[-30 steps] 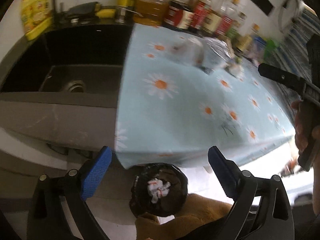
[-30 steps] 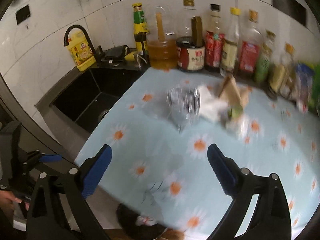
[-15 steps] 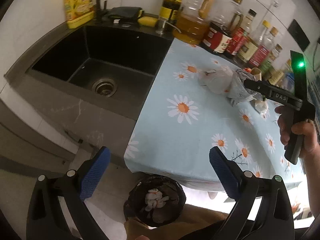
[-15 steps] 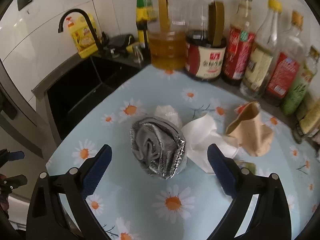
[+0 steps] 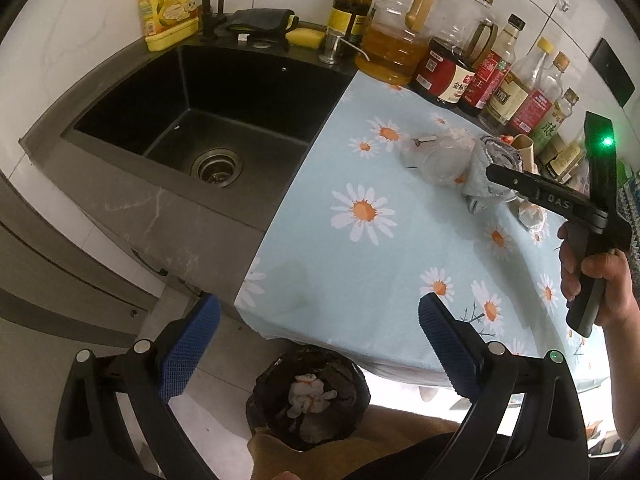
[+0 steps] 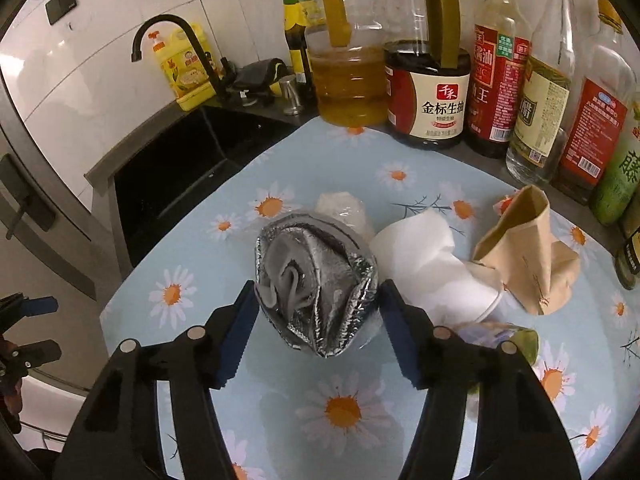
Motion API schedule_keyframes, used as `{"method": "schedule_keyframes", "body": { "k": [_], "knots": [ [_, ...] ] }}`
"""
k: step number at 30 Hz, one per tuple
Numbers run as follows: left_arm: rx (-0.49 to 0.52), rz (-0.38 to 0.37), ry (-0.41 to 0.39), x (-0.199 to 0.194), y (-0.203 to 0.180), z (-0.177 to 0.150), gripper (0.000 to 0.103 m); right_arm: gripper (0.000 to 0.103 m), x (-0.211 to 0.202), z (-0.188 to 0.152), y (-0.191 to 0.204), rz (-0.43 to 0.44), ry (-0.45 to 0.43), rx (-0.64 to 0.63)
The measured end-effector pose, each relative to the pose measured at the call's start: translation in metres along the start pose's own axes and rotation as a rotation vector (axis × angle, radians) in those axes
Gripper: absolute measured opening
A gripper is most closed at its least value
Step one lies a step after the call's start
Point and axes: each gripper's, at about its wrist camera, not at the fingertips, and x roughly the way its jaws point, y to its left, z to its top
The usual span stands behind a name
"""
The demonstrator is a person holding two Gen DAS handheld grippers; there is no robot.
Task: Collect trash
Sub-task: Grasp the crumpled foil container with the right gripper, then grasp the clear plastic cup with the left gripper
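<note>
Pale blue table cloth [image 6: 280, 392] printed with white, orange-centred daisies; crinkled silver foil wrapper [image 6: 320, 280]; crumpled tan paper bag [image 6: 528, 256]; matte black sink [image 5: 208, 120].

crumpled silver foil bag [image 6: 316, 292], on daisy cloth, between tool pads

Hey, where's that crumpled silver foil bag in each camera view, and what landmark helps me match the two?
Left wrist view: the crumpled silver foil bag lies far right on the daisy tablecloth, partly behind the right gripper.
Right wrist view: the bag sits centre frame, between the right gripper's blue pads, which have just been closing on it.
Shared landmark: the big oil jug with amber oil behind it.
</note>
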Motion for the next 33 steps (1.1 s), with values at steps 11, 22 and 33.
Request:
{"method": "schedule_keyframes", "body": {
  "k": [11, 22, 33],
  "knots": [
    [0.110, -0.042, 0.014, 0.010, -0.026, 0.026, 0.096, 0.060, -0.037, -0.013, 0.004, 0.025, -0.062, 0.042],
    [0.231, -0.156, 0.046, 0.040, -0.072, 0.080, 0.096, 0.060, -0.103, -0.053, -0.004, -0.034, -0.142, 0.151],
    [0.301, -0.181, 0.120, 0.091, -0.111, 0.124, 0.096, 0.060, -0.144, -0.105, -0.017, -0.133, -0.169, 0.285]
  ]
}}
